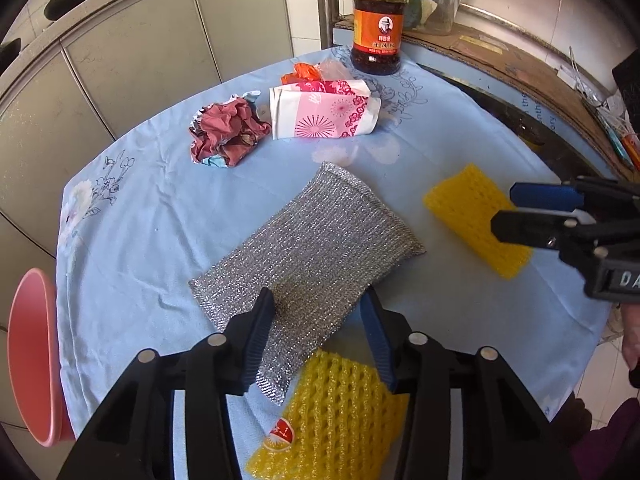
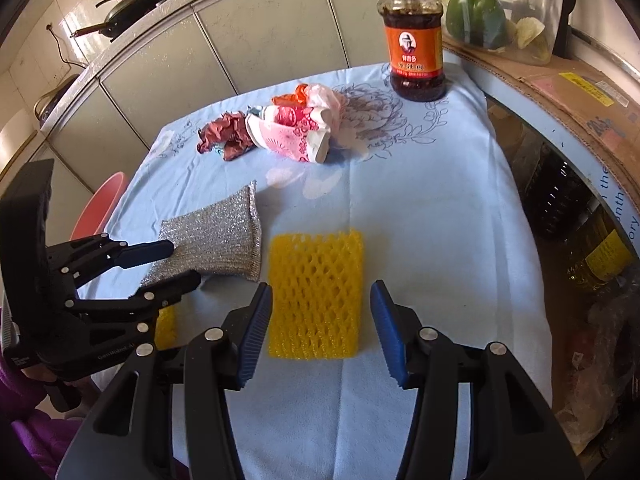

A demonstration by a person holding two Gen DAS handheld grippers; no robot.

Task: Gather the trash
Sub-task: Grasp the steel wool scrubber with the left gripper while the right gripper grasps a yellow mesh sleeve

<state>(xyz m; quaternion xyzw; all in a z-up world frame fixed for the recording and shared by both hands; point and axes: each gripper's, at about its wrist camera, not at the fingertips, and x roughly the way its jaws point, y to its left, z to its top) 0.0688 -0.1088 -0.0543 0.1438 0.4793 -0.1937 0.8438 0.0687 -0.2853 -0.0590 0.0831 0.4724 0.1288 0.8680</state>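
Yellow foam net (image 2: pixel 316 296) flat on blue cloth (image 2: pixel 420 208), between spread fingers of right gripper (image 2: pixel 320 332), pads not touching it. Second foam net (image 1: pixel 332 412) under left gripper (image 1: pixel 320 340), whose open jaws straddle near end of silver scouring pad (image 1: pixel 308 248); contact unclear. Crumpled wrappers (image 1: pixel 228 132) at 11 o'clock, sauce jar (image 1: pixel 376 24) at 12. Cloth edge at 3 o'clock; bare cloth beyond net. Both grippers tilted steeply down.

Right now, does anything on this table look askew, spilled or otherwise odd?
Nothing spilled. One oddity: the silver scouring pad lies askew, its near corner overlapping a yellow foam fruit net. The crumpled red wrapper and pink tissue pack lie loose. The chili sauce jar stands upright, lid on.
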